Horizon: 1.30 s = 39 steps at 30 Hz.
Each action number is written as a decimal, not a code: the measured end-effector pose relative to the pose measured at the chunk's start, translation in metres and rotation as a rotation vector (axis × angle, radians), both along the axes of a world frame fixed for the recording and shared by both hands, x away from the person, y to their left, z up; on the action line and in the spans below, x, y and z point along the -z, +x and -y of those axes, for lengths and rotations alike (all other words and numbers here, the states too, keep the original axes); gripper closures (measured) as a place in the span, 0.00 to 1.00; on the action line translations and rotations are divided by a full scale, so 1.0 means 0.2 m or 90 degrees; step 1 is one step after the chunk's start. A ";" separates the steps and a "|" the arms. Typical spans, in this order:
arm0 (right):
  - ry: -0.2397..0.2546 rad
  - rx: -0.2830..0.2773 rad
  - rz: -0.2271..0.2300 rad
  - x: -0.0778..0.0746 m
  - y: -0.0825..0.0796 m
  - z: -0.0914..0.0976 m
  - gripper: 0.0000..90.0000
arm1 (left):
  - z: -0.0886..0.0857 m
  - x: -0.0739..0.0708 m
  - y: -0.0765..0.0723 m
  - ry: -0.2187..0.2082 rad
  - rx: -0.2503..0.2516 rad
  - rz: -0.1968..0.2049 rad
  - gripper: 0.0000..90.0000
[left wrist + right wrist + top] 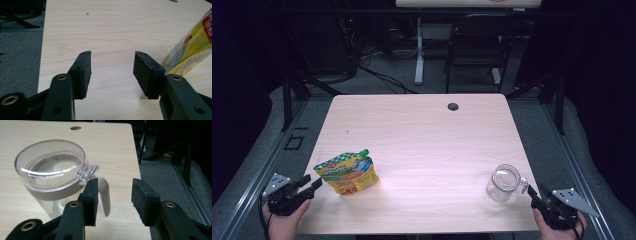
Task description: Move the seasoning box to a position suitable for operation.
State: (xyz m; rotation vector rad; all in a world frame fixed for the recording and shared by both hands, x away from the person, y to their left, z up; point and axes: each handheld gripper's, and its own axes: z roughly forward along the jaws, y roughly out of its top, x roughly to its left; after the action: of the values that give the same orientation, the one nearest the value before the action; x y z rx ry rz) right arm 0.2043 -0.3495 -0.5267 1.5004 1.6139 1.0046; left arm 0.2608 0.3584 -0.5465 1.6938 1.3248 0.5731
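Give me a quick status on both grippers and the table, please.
Left gripper open, beside pouch. Right gripper open, at the clear jug handle, not gripping. Nothing between.

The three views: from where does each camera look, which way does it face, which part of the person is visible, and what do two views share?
High view: above the person's side, facing forward and down on the light wooden table; both hands, the left tool and the right tool show.
Left gripper view: rides the left tool, low over the table, the yellow spouted food pouch at its right; open jaws show.
Right gripper view: rides the right tool, facing the clear plastic jug with a beige handle; open jaws show.
Shared: the jug shows in the high and right gripper views.
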 end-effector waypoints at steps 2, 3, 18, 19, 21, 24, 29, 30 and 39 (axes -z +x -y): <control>-0.004 -0.001 -0.006 0.00 0.00 0.00 0.63 | 0.00 0.00 0.00 0.001 0.003 0.000 0.57; -0.008 -0.004 -0.007 0.00 0.00 -0.01 0.63 | 0.00 0.00 0.00 0.003 0.005 0.001 0.57; -0.037 -0.021 -0.070 0.06 0.07 -0.02 0.70 | 0.00 0.00 -0.03 0.018 0.009 -0.014 0.58; -0.037 -0.021 -0.074 0.06 0.07 -0.02 0.70 | 0.00 0.00 -0.03 0.018 0.009 -0.014 0.58; -0.033 -0.021 -0.075 0.08 0.08 -0.02 0.70 | 0.00 0.00 -0.03 0.018 0.012 -0.013 0.58; -0.023 -0.029 -0.074 0.10 0.11 -0.01 0.70 | 0.00 0.00 -0.03 0.021 0.017 -0.011 0.59; -0.047 -0.035 -0.087 0.13 0.16 -0.03 0.73 | 0.00 0.00 -0.03 0.021 0.020 -0.013 0.59; -0.052 -0.035 -0.088 0.13 0.16 -0.03 0.74 | 0.00 0.00 -0.03 0.020 0.021 -0.014 0.59; -0.074 -0.031 -0.078 0.13 0.20 -0.07 0.78 | -0.03 0.00 -0.06 0.020 0.008 -0.016 0.60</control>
State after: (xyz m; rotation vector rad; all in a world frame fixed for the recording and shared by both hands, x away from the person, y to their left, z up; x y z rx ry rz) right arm 0.2451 -0.3351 -0.5531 1.4741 1.7717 0.8434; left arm 0.2483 0.3636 -0.5468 1.7396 1.3280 0.5692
